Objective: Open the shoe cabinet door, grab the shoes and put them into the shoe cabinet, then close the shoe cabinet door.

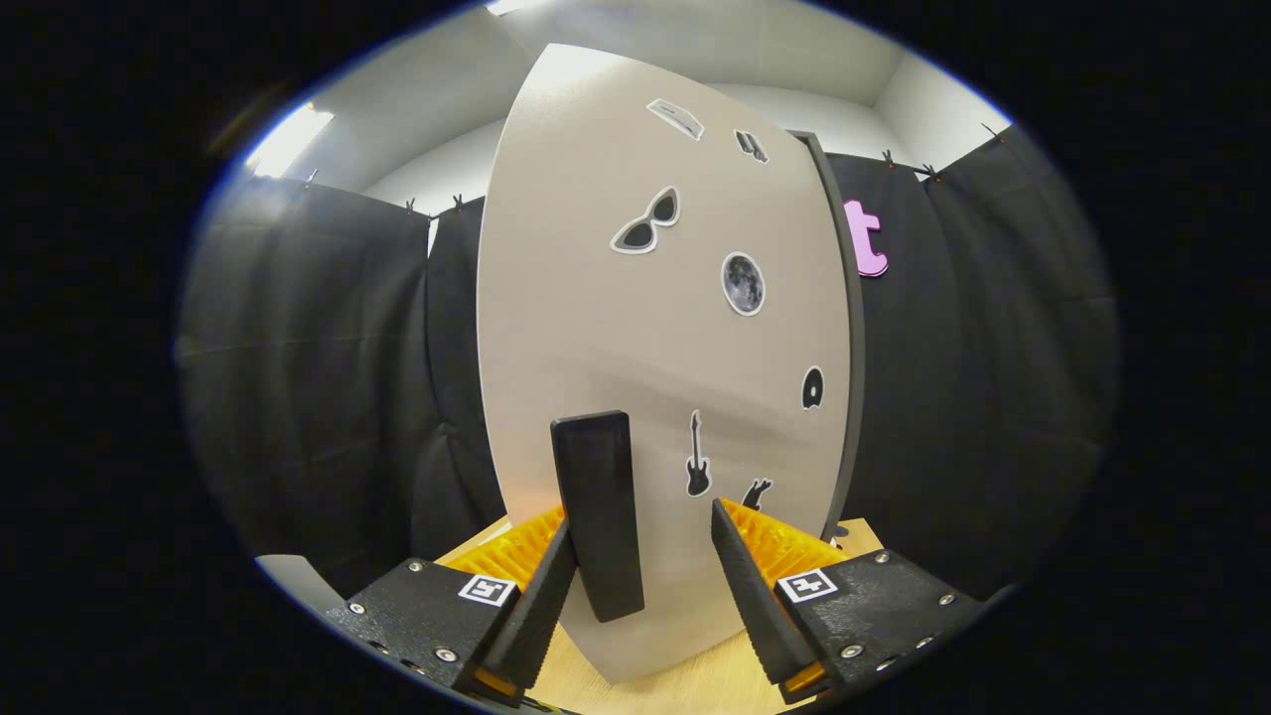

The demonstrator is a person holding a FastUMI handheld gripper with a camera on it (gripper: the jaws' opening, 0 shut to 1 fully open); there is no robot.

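lining up my gripper (640,556) on the door's handle (599,516), fingers spread wide with the bar between them; i should squeeze squarely, then swing the cabinet door (635,328) gently.

**Hidden and unclear, shoe cabinet door close ahead**

The shoe cabinet door (635,328) stands just ahead of the fingers and screens the cabinet body and whatever is inside. The handle (599,516) sits between the fingers of the gripper (640,566); its lower end drops behind the left finger, so contact there cannot be judged. A small dark sticker (757,492) just beyond the right finger is half covered by it. Two stickers (676,118) near the door's top are too small to identify. The wooden surface (685,685) under the door is largely masked by the fingers.
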